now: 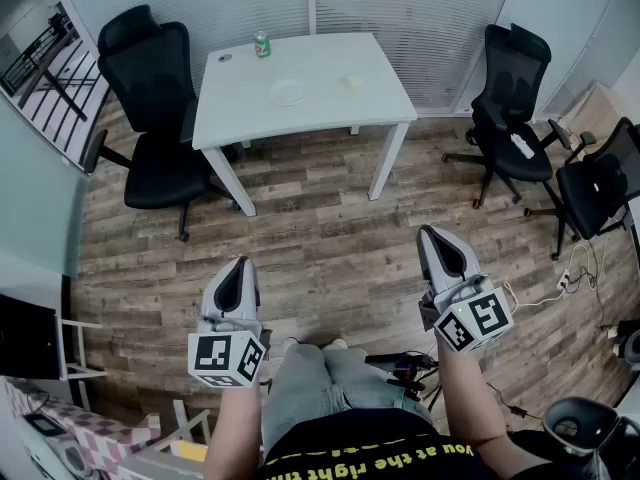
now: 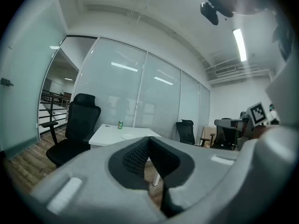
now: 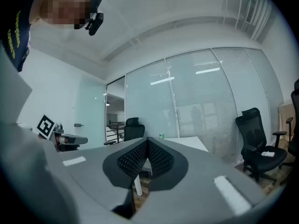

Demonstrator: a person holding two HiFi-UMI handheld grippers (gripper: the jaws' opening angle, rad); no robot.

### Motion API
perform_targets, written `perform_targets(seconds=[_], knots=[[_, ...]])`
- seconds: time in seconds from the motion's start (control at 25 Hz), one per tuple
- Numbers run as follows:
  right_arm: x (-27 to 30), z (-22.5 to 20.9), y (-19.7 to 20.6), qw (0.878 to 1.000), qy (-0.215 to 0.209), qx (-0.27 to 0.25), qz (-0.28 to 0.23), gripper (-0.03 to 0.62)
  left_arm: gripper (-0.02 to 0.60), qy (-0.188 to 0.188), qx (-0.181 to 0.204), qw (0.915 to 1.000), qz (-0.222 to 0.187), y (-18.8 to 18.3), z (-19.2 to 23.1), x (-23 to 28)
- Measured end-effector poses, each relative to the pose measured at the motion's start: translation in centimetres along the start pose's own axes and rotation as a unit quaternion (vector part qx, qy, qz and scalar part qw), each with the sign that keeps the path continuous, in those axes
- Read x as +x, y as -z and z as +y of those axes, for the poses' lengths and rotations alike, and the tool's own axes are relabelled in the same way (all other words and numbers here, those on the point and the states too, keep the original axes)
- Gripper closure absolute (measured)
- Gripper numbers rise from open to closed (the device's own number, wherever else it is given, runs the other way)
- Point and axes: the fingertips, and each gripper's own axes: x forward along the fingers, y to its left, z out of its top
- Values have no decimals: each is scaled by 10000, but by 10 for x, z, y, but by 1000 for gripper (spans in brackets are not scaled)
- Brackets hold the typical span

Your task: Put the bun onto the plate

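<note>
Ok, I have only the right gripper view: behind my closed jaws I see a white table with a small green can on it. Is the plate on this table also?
Observer: Yes. In the head view the round white plate lies near the middle of the white rectangular table.
Operator: And where is the bun?
Observer: The small pale bun lies on the same table, to the right of the plate in the head view and apart from it.
Operator: Is the other gripper free?
Observer: Yes. The left hand-held gripper has its jaws together with nothing between them.
</note>
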Motion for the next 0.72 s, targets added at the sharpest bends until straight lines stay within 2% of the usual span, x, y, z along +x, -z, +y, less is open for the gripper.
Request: perform_targets(seconds=[0.72], knots=[[11, -5, -4, 9999, -119, -31, -27, 589, 581, -19, 65, 10000, -72, -8, 3, 13]])
